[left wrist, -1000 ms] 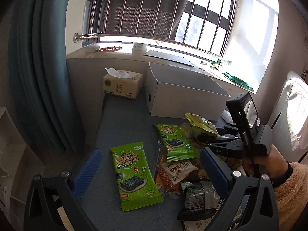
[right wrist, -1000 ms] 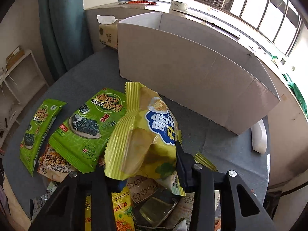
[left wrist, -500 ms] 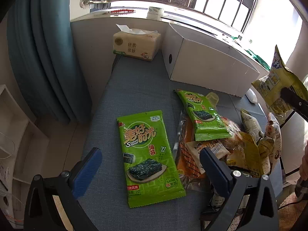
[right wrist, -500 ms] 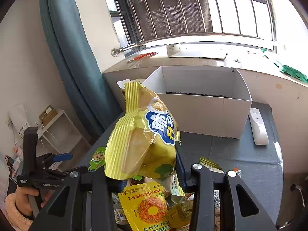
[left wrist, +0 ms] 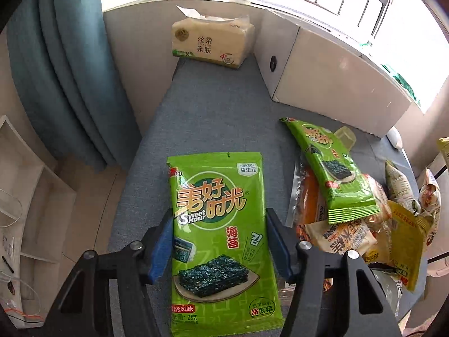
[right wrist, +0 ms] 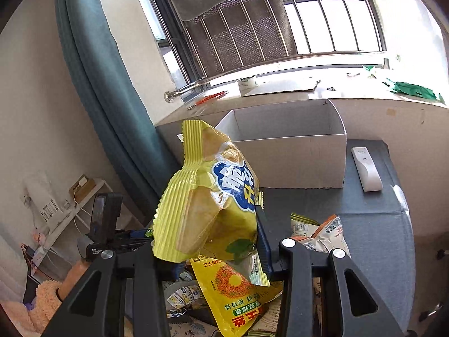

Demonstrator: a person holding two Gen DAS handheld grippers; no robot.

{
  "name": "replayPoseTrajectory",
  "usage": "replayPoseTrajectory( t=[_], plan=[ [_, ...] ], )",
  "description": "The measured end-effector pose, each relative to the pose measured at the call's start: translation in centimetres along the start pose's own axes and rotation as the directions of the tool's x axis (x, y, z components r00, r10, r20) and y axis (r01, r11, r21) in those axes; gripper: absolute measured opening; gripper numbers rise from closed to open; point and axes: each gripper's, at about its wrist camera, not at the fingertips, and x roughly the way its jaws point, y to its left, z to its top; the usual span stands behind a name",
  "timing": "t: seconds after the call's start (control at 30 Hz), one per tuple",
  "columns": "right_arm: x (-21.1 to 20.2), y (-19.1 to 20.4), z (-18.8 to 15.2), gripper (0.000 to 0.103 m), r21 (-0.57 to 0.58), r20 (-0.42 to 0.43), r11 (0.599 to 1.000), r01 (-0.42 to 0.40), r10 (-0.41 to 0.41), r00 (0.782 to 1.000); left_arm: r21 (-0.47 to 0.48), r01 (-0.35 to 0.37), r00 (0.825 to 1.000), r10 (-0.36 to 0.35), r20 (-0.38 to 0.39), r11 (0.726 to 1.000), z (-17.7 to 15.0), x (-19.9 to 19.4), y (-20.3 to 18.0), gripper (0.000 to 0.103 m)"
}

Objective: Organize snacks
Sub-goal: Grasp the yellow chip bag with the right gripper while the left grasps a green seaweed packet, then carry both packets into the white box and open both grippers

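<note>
The left gripper [left wrist: 220, 248] is positioned low over the grey tabletop [left wrist: 219, 112], its blue-padded fingers [left wrist: 161, 245] spread to either side of a flat green seaweed snack packet [left wrist: 220, 241]; the pads sit right at the packet's long edges, and actual contact cannot be confirmed. A second green seaweed packet [left wrist: 331, 168] lies to the right, resting on a mixed pile of snack bags [left wrist: 362, 230]. A tissue pack [left wrist: 213, 40] stands at the far end of the tabletop beside the white cardboard box [left wrist: 336, 84]. In the right wrist view, the right gripper [right wrist: 209, 241] is clamped on a yellow chip bag [right wrist: 207, 193], held upright in the air above a yellow-orange snack packet [right wrist: 233, 289] and other bags on the tabletop. The open-topped cardboard box [right wrist: 291, 151] sits beyond the bag, with a white remote control [right wrist: 366, 168] lying just to its right.
</note>
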Motion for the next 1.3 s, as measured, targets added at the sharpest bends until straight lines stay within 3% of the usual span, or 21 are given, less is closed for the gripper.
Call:
replayPoseTrajectory(
  t=[0.1,0.23,0.4,0.47,0.57,0.67,0.8,0.87,0.93,0.97,1.0,1.03,1.1,1.23,1.3],
  plan=[
    [-0.1,-0.1,0.0,0.045,0.007,0.001,1.000,0.012,-0.012,1.000,0.031,0.000,0.997,-0.002,0.075,1.000,0.4,-2.4,-0.4,0.065],
    [-0.1,-0.9,1.2,0.045,0.032,0.017,0.999,0.008,-0.008,1.000,0.059,0.100,0.981,-0.108,0.160,0.993,2.8,-5.6,-1.4,0.065],
    [1.2,-3.1,5.5,0.045,0.071,0.023,0.997,0.040,-0.042,0.999,0.156,0.190,0.938,-0.226,0.265,0.969,9.2,-8.7,-5.0,0.065],
    [1.9,-4.2,8.0,0.045,0.091,0.044,0.995,0.031,-0.035,0.998,0.171,0.172,0.930,-0.217,0.296,0.970,12.4,-9.1,-6.9,0.065],
    [4.4,-6.5,11.5,0.045,0.143,0.021,0.989,0.032,-0.035,0.999,0.192,0.209,0.915,-0.262,0.308,0.959,17.5,-8.2,-9.7,0.065],
    [7.5,-8.6,14.3,0.045,0.179,-0.023,0.982,0.066,-0.063,0.998,0.194,0.198,0.919,-0.251,0.304,0.961,22.0,-6.3,-12.1,0.065],
    [11.1,-11.2,16.4,0.045,0.212,-0.089,0.970,0.117,-0.100,0.991,0.192,0.165,0.944,-0.212,0.255,0.967,25.7,-2.4,-14.4,0.066],
    [12.5,-12.4,17.0,0.048,0.227,-0.120,0.964,0.138,-0.113,0.986,0.180,0.175,0.952,-0.213,0.218,0.968,26.3,-0.6,-14.8,0.068],
    [13.5,-13.4,17.3,0.055,0.242,-0.139,0.958,0.155,-0.123,0.983,0.170,0.164,0.958,-0.198,0.205,0.972,26.8,1.1,-14.9,0.078],
    [13.6,-13.9,17.4,0.081,0.255,-0.131,0.954,0.156,-0.126,0.983,0.170,0.165,0.960,-0.197,0.196,0.972,27.0,1.7,-14.9,0.086],
    [13.4,-14.4,17.3,0.097,0.277,-0.103,0.949,0.151,-0.127,0.987,0.164,0.160,0.962,-0.191,0.196,0.973,27.1,2.1,-14.7,0.103],
    [12.8,-14.7,17.2,0.103,0.300,-0.063,0.943,0.144,-0.131,0.989,0.160,0.158,0.959,-0.190,0.211,0.974,26.9,2.0,-14.4,0.103],
    [11.6,-15.2,17.1,0.103,0.333,-0.020,0.935,0.119,-0.119,0.993,0.200,0.158,0.950,-0.204,0.235,0.967,26.1,1.4,-14.4,0.103],
    [9.7,-15.1,16.8,0.103,0.349,0.028,0.933,0.087,-0.103,0.994,0.299,0.055,0.933,-0.156,0.325,0.953,23.9,-0.6,-14.9,0.103],
    [8.5,-14.7,16.3,0.103,0.345,0.071,0.936,0.065,-0.095,0.993,0.322,0.038,0.915,-0.163,0.368,0.946,22.7,-2.2,-14.8,0.103]
  ],
)
